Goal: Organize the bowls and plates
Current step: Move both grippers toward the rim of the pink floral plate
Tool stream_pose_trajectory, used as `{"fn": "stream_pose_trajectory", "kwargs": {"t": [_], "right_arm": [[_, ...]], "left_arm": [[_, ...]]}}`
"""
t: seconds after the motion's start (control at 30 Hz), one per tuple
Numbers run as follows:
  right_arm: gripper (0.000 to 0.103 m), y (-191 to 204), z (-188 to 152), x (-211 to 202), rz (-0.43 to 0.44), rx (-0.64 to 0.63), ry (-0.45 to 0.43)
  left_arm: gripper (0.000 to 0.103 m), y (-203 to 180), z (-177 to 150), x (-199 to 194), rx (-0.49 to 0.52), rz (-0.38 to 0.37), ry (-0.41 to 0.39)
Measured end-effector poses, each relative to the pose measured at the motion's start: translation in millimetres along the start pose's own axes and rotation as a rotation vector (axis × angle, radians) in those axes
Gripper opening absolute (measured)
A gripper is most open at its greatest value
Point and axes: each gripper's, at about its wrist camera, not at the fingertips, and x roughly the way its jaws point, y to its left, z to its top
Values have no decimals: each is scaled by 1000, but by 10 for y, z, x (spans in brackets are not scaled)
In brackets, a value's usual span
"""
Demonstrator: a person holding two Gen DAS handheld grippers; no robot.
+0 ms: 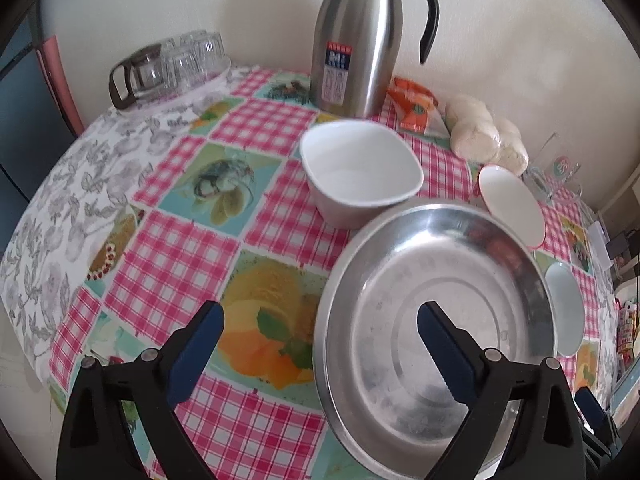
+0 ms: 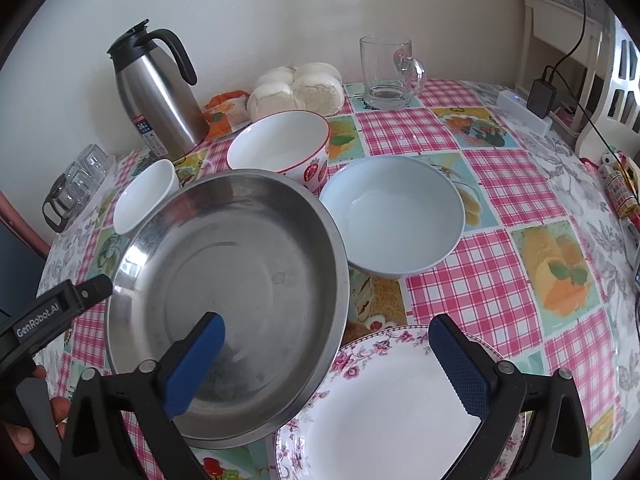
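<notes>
Steel pan (image 2: 228,300) under right gripper (image 2: 326,364), overlapping floral plate (image 2: 384,408); both grippers' jaws apart, holding nothing. Ahead, white bowl (image 2: 146,200), strawberry bowl (image 2: 280,148), blue bowl (image 2: 394,212) sit unstacked; sorting barely started

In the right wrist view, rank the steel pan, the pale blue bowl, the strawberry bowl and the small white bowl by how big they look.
1. Steel pan, though it is nearest.
2. Pale blue bowl.
3. Strawberry bowl.
4. Small white bowl, partly hidden behind the pan.
</notes>
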Motion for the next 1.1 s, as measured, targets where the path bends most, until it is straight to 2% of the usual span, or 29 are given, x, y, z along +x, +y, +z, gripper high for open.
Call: {"fn": "stream_pose_trajectory", "kwargs": {"t": [0.3,0.43,0.5,0.63,0.77,0.97,1.1], "right_arm": [[103,-176,38,-187,15,40,-51],[103,-305,58,-324,-7,54,-95],[103,-423,80,-433,-20,83,-133],[103,-685,111,-619,-23,161,-196],[103,-927,118,-783,-56,215,-248],[103,-1166,76,-890,-40,260,-256],[103,-1215,31,-894,-63,252,-243]], "left_arm": [[98,-108,47,-301,-6,-116,-154],[98,-235,34,-465,10,-208,-202],[98,-334,23,-565,33,-269,-223],[98,-534,-2,-734,93,-321,-248],[98,-750,-120,-942,177,-413,-315],[98,-1104,-313,-1082,297,-497,-298],[98,-1298,-456,-1084,365,-509,-242]]}}
